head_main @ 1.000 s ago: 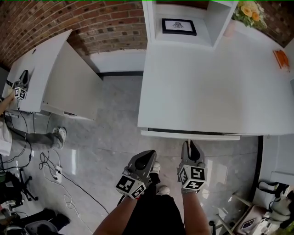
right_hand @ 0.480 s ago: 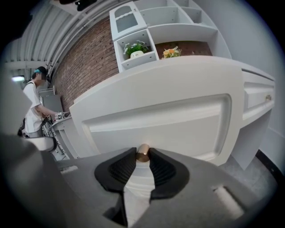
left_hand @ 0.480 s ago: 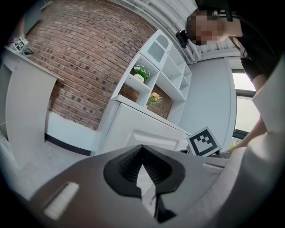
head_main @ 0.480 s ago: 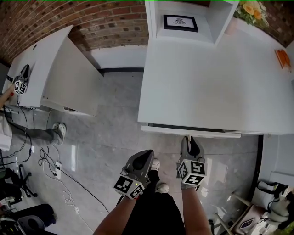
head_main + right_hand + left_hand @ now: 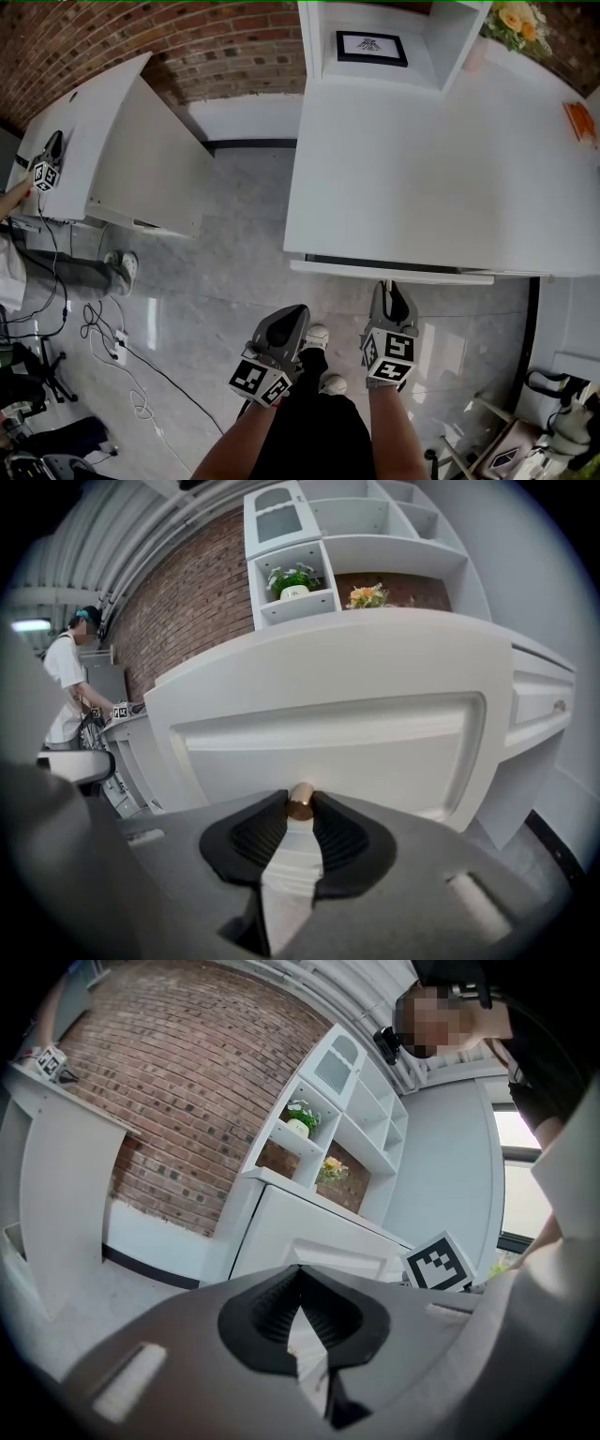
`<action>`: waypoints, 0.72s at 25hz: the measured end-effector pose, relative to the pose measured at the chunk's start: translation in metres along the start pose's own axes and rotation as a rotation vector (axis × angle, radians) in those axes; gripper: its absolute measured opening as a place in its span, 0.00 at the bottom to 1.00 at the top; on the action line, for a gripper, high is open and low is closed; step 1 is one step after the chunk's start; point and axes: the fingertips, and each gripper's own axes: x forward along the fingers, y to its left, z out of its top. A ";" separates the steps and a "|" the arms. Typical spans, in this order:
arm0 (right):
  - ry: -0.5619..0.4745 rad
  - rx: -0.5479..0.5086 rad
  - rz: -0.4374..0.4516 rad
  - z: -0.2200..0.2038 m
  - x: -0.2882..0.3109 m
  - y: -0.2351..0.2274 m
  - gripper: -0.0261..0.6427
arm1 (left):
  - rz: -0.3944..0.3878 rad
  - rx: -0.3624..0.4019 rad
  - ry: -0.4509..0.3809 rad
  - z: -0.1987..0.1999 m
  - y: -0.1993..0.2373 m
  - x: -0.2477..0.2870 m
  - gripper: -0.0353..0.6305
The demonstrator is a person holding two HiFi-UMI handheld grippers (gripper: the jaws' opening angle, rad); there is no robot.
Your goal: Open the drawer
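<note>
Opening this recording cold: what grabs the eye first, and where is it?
The right gripper is clamped on a small brass knob at the middle of a white panelled drawer, and its jaws have just closed further on it. In the head view, a big white desk top fills the right side above that drawer. A brick wall runs across the upper left.
</note>
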 end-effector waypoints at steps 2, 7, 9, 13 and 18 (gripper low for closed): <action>-0.001 -0.004 0.004 -0.001 -0.001 0.000 0.16 | 0.012 -0.002 0.003 -0.001 0.003 -0.003 0.06; -0.022 0.030 0.022 -0.001 -0.004 0.001 0.16 | 0.021 -0.001 0.001 0.000 0.007 -0.008 0.06; -0.023 0.034 0.024 -0.001 -0.005 0.000 0.16 | 0.020 0.000 -0.005 0.001 0.007 -0.008 0.06; -0.018 0.027 0.028 -0.004 -0.008 0.001 0.16 | 0.020 0.001 -0.012 0.003 0.007 -0.011 0.06; -0.016 0.024 0.033 -0.007 -0.015 0.003 0.16 | 0.029 0.005 -0.015 0.003 0.009 -0.018 0.06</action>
